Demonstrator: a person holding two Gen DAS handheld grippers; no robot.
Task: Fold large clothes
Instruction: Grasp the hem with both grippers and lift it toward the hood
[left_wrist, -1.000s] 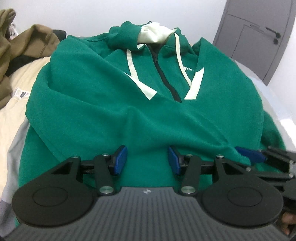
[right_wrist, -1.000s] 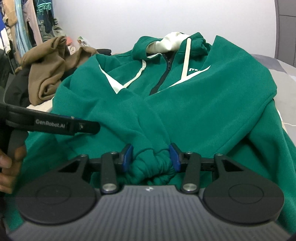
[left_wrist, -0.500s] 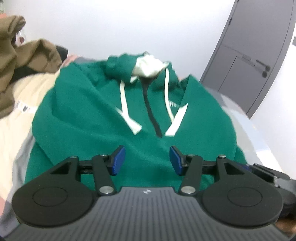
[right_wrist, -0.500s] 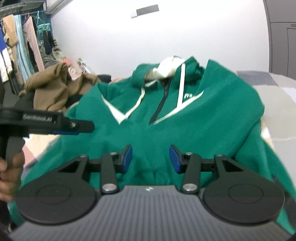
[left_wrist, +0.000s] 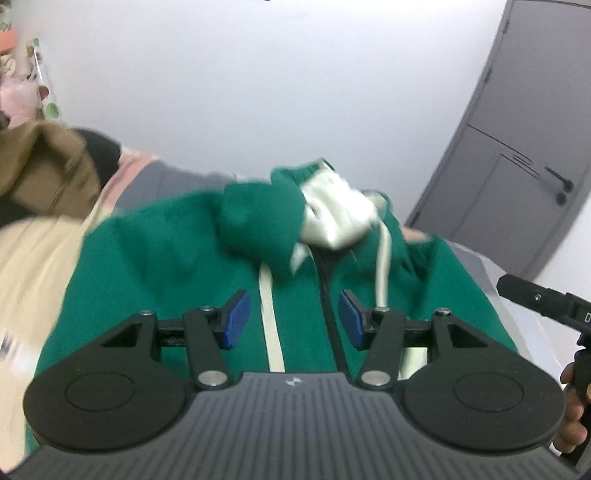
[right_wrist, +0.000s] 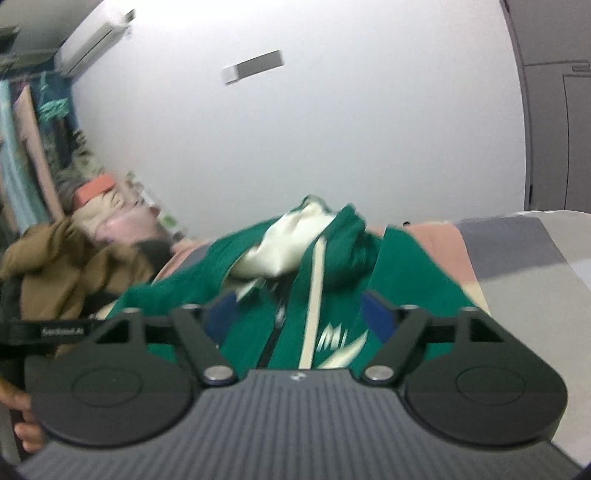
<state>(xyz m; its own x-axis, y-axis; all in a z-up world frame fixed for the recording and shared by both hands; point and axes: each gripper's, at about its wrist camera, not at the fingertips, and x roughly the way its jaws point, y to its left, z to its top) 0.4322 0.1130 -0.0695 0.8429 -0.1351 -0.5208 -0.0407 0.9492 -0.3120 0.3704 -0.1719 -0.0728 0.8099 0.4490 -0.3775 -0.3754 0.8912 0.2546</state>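
Hoodie (left_wrist: 177, 258), green with blurred white chest lettering, lies on the bed ahead of both empty claws, the left (left_wrist: 291, 319) half-spread, the right (right_wrist: 299, 317) just opening wider.

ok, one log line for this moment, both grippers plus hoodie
left gripper: open, empty | right gripper: jaws just opening, empty | green hoodie: lying on bed, zipped, held by neither

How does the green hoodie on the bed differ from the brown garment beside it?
The green zip hoodie lies spread out across the bed with cream drawstrings showing; the brown garment sits bunched in a heap at the side. The hoodie lies under both wrist cameras; the brown one lies off to the edge. Both look soft and thick.
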